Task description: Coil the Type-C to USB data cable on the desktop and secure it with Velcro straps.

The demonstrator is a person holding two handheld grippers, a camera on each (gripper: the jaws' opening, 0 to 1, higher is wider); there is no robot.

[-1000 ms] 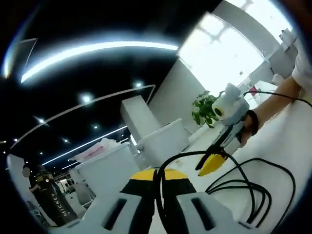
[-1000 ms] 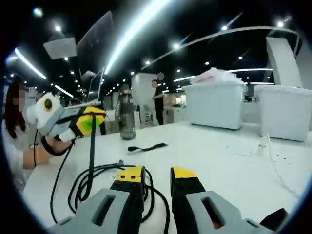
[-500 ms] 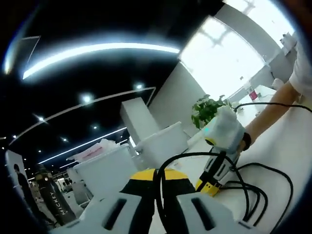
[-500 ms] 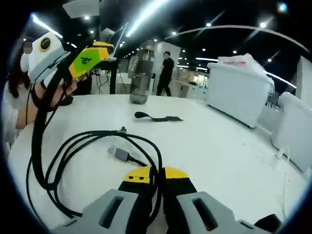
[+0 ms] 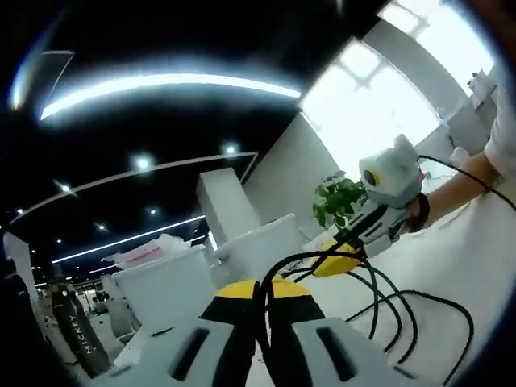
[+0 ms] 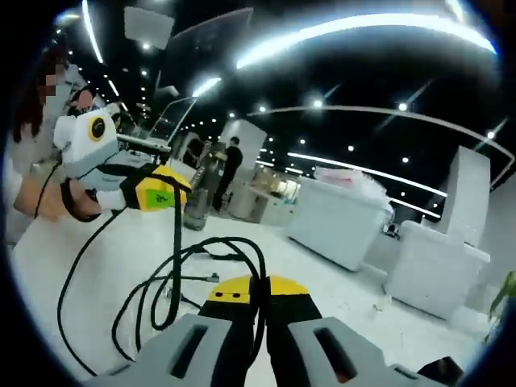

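Note:
The black data cable runs between both grippers in several loose loops above the white desktop. In the left gripper view my left gripper is shut on a strand that rises between its yellow tips. My right gripper, held in a hand, comes in from the right with the cable in it. In the right gripper view my right gripper is shut on the cable. My left gripper enters from the left, with a strand hanging straight down from it. One cable plug dangles near the desktop.
White storage bins stand at the far side of the desk, with a dark bottle to their left. A person stands in the background. The bins and a potted plant lie beyond my left gripper.
My right gripper shut on the cable near the desktop, then rose with it, lifting the loops. My left gripper stayed shut on its strand.

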